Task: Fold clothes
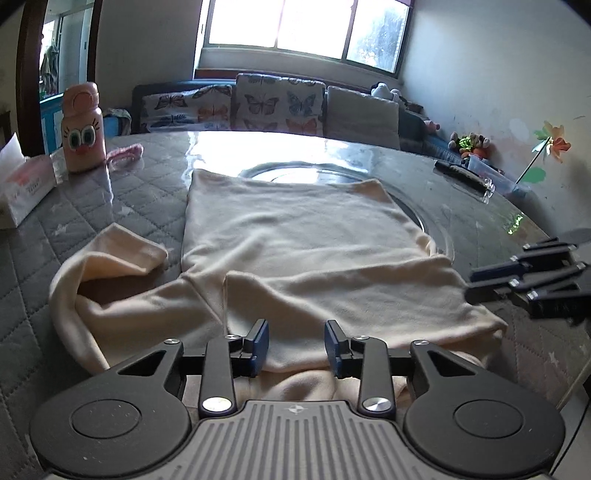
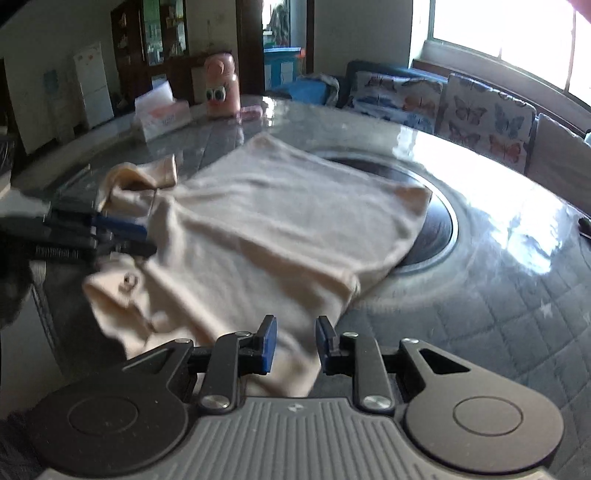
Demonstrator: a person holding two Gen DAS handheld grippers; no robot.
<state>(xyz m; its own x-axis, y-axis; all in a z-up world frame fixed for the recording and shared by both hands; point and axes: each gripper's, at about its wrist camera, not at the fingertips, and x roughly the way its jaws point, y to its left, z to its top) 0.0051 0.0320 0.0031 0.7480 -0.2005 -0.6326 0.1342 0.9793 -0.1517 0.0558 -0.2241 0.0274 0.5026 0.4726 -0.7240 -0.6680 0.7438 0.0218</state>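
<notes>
- A cream top (image 1: 295,229) was laid flat on a round table (image 1: 110,206), its body spread toward the middle and partly over a dark inset disc (image 2: 439,225).
- 1 sleeve (image 1: 314,295) was folded across the near part of the body; the other sleeve (image 1: 110,266) was looped out on the quilted cover to the left in the left wrist view.
- The left gripper (image 1: 296,345) was seen low over the near edge of the top, jaws apart, with cloth lying in the gap between them; no pad was seen pressed on it.
- The right gripper (image 2: 294,345) was seen over the near corner of the top, jaws apart with a narrower gap; cloth was seen between them, but a grip could not be made out in the blur.
- A pink bottle (image 1: 82,127) with cartoon eyes and a tissue box (image 1: 22,188) were set at the table's far left, well apart from the top.
- A butterfly-print sofa (image 1: 258,107) was seen behind the table, under a bright window (image 1: 306,26).
</notes>
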